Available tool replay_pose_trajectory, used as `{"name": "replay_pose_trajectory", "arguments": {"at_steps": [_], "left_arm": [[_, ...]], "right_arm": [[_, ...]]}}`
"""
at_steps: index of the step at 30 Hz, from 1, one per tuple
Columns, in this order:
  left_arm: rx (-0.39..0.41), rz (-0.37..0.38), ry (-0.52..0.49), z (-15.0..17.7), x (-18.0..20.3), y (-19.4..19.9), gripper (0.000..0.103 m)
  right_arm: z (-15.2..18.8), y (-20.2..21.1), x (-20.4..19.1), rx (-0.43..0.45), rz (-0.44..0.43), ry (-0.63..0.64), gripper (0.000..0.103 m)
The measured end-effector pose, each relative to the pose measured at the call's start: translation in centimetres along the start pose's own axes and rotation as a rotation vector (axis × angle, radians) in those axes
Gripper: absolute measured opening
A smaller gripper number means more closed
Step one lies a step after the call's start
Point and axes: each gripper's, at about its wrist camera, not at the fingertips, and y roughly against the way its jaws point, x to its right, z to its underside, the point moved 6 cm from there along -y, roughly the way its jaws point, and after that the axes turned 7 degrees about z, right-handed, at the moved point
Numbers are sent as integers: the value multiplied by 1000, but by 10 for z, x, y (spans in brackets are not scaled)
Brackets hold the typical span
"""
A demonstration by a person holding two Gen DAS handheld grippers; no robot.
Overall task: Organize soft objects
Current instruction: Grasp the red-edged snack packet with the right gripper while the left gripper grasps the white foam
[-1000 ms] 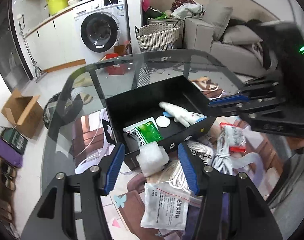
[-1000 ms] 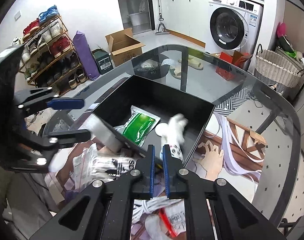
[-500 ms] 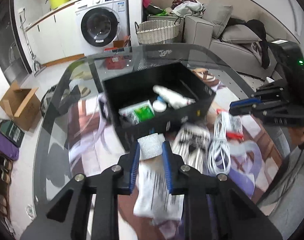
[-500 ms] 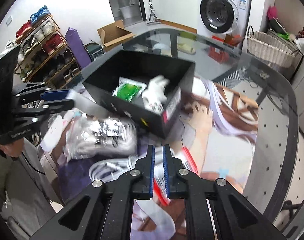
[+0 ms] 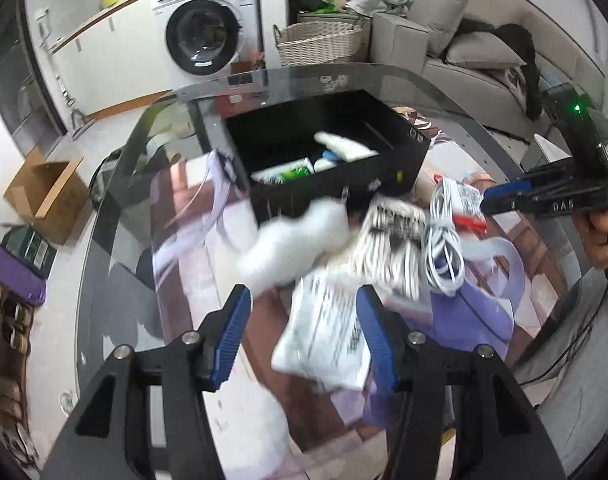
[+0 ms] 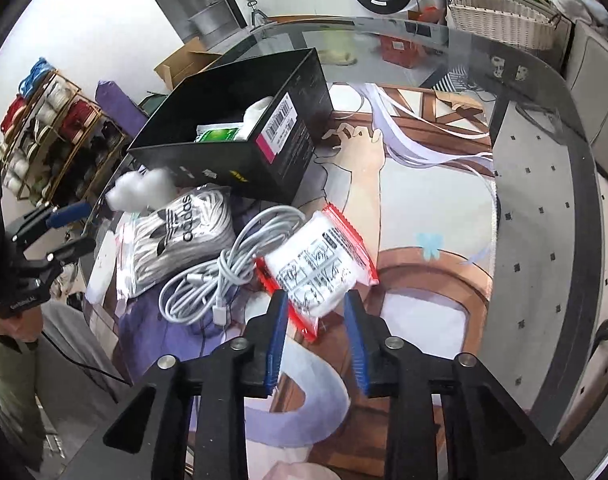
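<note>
Soft packs lie in a heap on the glass desk (image 6: pixel 544 184), just in front of a black box (image 6: pixel 240 128). Nearest the right claw (image 6: pixel 314 344) is a white pack with red edges (image 6: pixel 318 268); it sits just ahead of the wide blue pads and they hold nothing. Beside it lies a coil of white cable (image 6: pixel 220 276), touching the pack. Next comes a bag of white laces with black print (image 6: pixel 184 236).

The left claw (image 5: pixel 304 340) is wide too and grips nothing. A flat white printed bag (image 5: pixel 328 336) lies between its pads, but it is blurry. A bit farther, a fluffy white cotton lump (image 5: pixel 292 244) is a blur in front of the box wall; I cannot tell if it touches anything.

Inside the box lie a green and white pack (image 6: pixel 218 134) and something white (image 6: pixel 256 114).
</note>
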Motion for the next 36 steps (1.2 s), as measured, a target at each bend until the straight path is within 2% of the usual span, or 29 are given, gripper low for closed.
{"name": "replay_pose_trajectory", "arguments": {"at_steps": [2, 6, 10, 13, 14, 15, 16, 17, 19, 23, 25, 26, 27, 31, 36], "left_arm": [[-21, -24, 19, -12, -14, -11, 56], [-99, 79, -26, -23, -18, -35, 56], [-186, 127, -63, -27, -19, -61, 56], [-190, 115, -87, -27, -17, -65, 55], [-179, 117, -88, -24, -15, -64, 52], [-170, 118, -96, -23, -13, -63, 35], [-163, 97, -109, -21, -12, -62, 31], [-157, 93, -113, -20, -12, -61, 30], [-151, 86, -93, -17, -13, -57, 29], [-141, 54, -53, -10, -18, -46, 28], [-138, 50, -63, -7, -17, -38, 33], [-134, 33, -81, -7, -15, -37, 44], [-129, 2, -104, -9, -14, -37, 61], [-131, -52, -189, -18, -11, -49, 61], [-200, -18, -201, -27, -12, -77, 64]], "right_arm": [[-3, -5, -1, -10, -7, -11, 31], [-6, -6, -5, -8, -2, 5, 31], [-8, -11, -11, -17, -6, 25, 36], [-9, -16, -8, -38, -28, -5, 36], [-10, -15, -8, -33, -19, -5, 36], [-11, -13, -7, -23, -10, -3, 36], [-14, -8, -6, 0, -3, -8, 36], [-16, -4, -4, 18, -5, -20, 37], [-21, 1, -1, 37, -22, -57, 50], [-28, -12, -4, 16, -21, -88, 50], [-33, -20, -9, 11, 13, -70, 50], [-35, -23, -13, 13, 35, -47, 50], [-36, -25, -14, 15, 52, -29, 50], [-40, -30, -21, 24, 99, 24, 53], [-35, -27, -20, 25, 87, 29, 53]]}}
